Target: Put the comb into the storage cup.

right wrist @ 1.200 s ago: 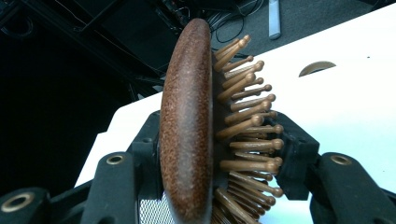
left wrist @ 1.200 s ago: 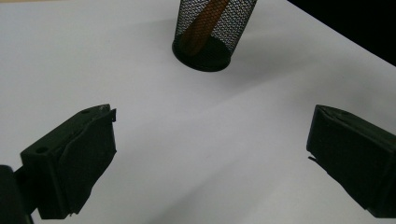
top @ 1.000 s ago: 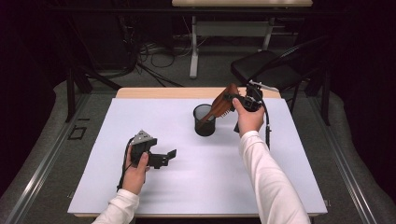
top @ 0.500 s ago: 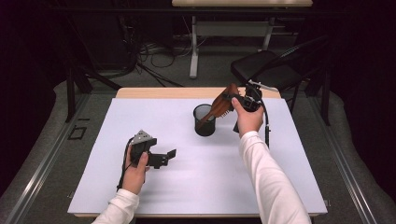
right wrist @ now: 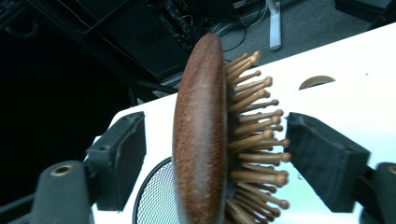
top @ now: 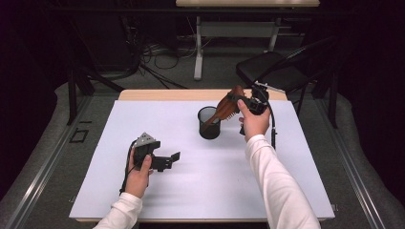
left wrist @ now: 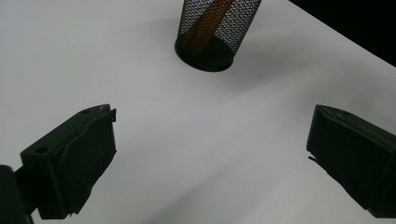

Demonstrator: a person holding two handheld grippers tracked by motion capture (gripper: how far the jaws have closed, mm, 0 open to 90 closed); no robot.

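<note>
A brown wooden hairbrush (top: 228, 106) leans in a black mesh cup (top: 209, 123), handle down and head sticking out to the upper right. My right gripper (top: 235, 100) sits around the head. Its jaws have just been opening. In the right gripper view the brush (right wrist: 201, 140) stands between the pads with a gap on each side, bristles toward the right pad (right wrist: 322, 158). My left gripper (top: 170, 160) rests low on the white table, open and holding nothing. Its own view looks at the cup (left wrist: 210, 32) with the handle (left wrist: 205, 23) inside.
The white table top (top: 143, 119) lies on a wooden table whose far edge (top: 162, 94) shows. A black folding chair (top: 272, 67) stands behind the right corner. Cables and a desk frame (top: 198, 52) lie on the floor beyond.
The right gripper's jaws have spread away from the brush head, which stays leaning in the cup. Neither hand has shifted, and the left gripper looks the same.
</note>
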